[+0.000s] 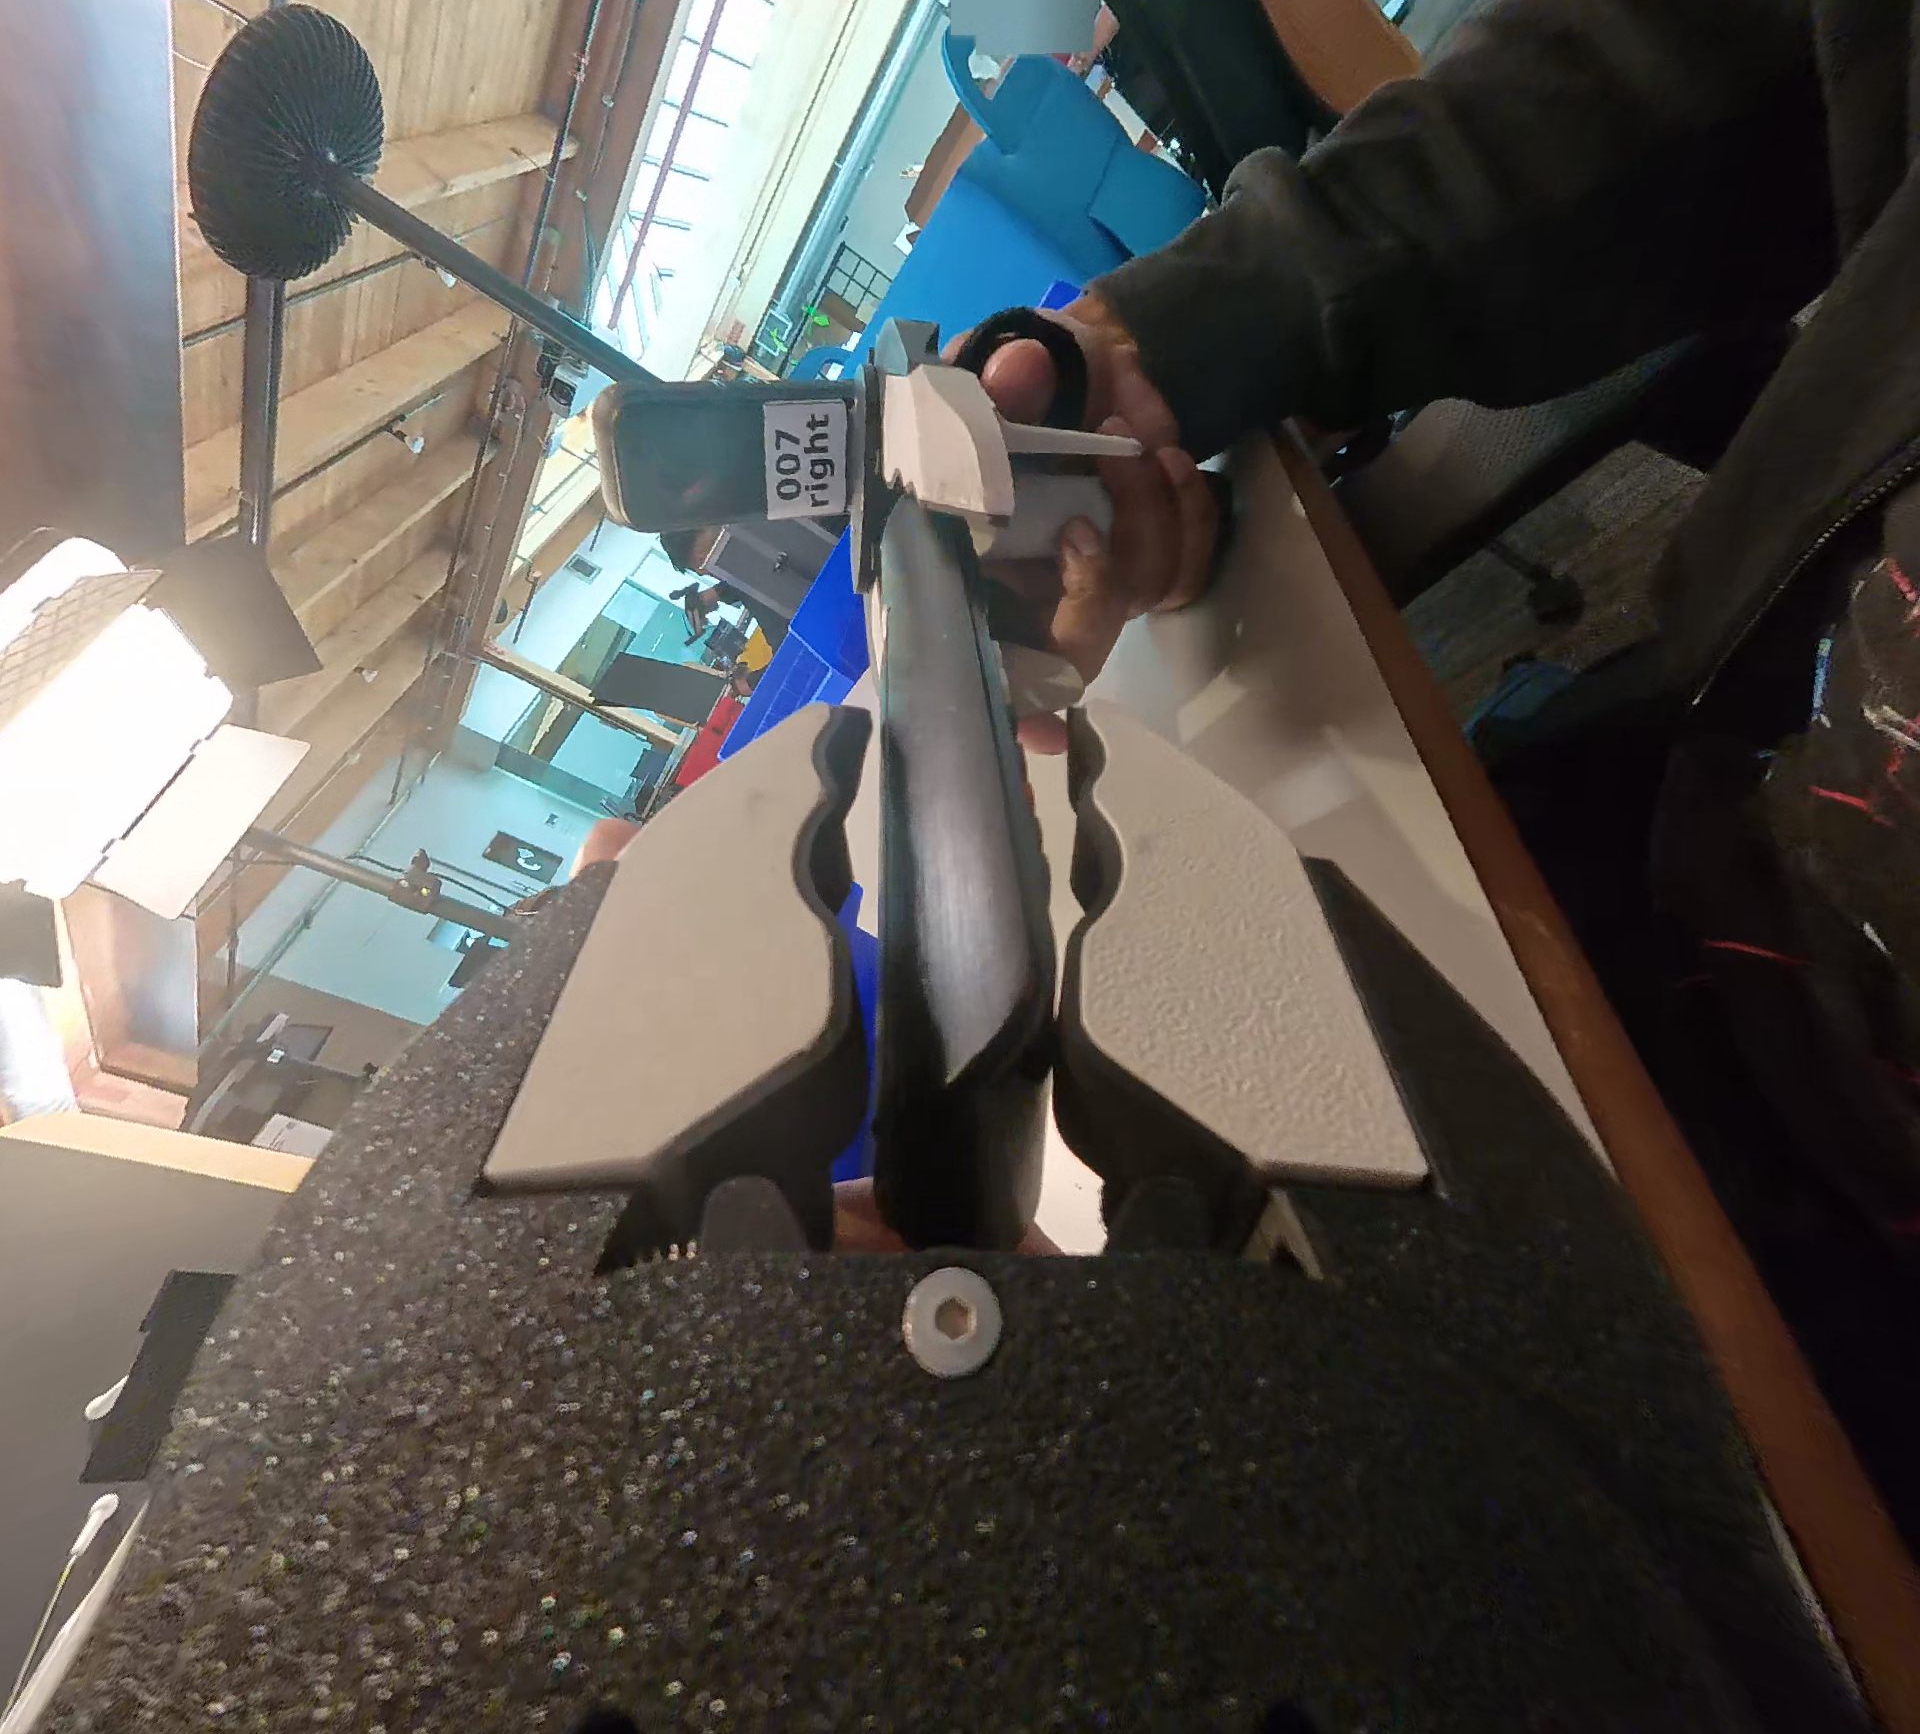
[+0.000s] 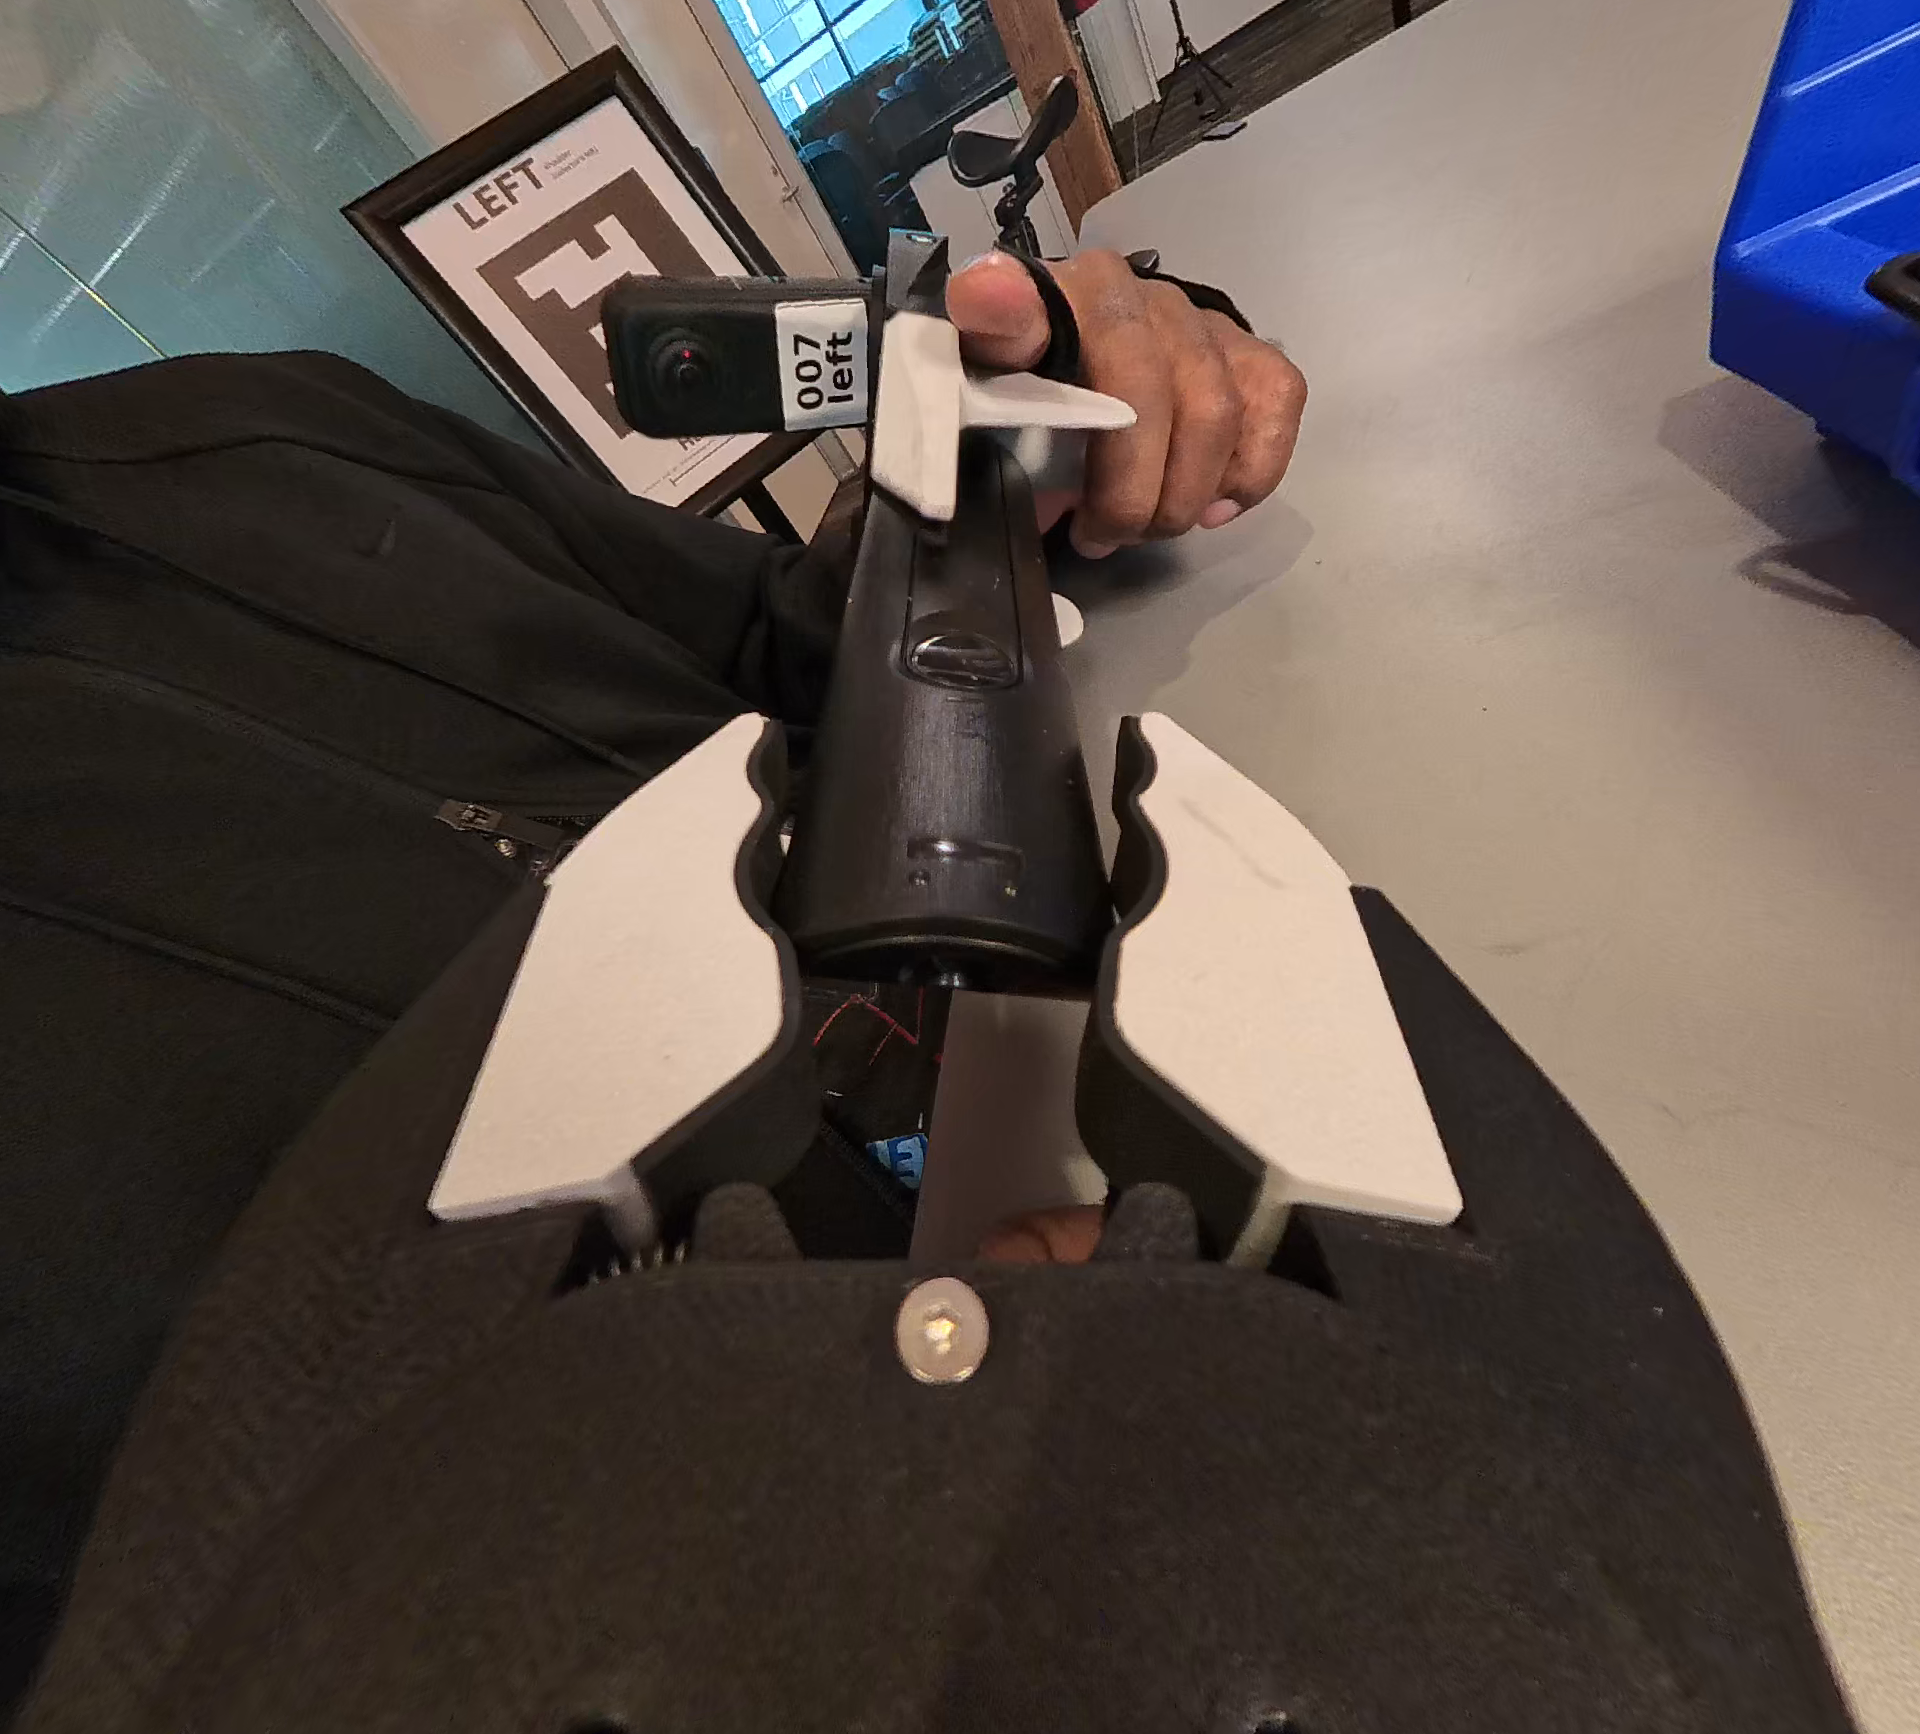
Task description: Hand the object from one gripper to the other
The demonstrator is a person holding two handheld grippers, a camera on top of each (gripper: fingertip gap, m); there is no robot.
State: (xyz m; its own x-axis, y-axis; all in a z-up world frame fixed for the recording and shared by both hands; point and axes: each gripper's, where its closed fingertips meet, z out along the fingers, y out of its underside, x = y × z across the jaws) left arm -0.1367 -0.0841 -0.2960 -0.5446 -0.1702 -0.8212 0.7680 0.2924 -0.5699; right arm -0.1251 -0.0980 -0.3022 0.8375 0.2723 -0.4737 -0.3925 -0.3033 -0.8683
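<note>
Black knife handle (image 2: 940, 811) stiff, smooth, light. Right tool (image 2: 940, 843) clamps butt; left tool (image 1: 951, 905) clamps other end.

Left hand-held gripper (image 1: 956, 863) and right hand-held gripper (image 2: 940, 853) face each other, closed.

A glossy black plastic object (image 2: 940, 811) sits between matt grey, lightly textured plastic fingers (image 2: 644, 957), above a smooth matt grey table (image 2: 1507, 541).
</note>
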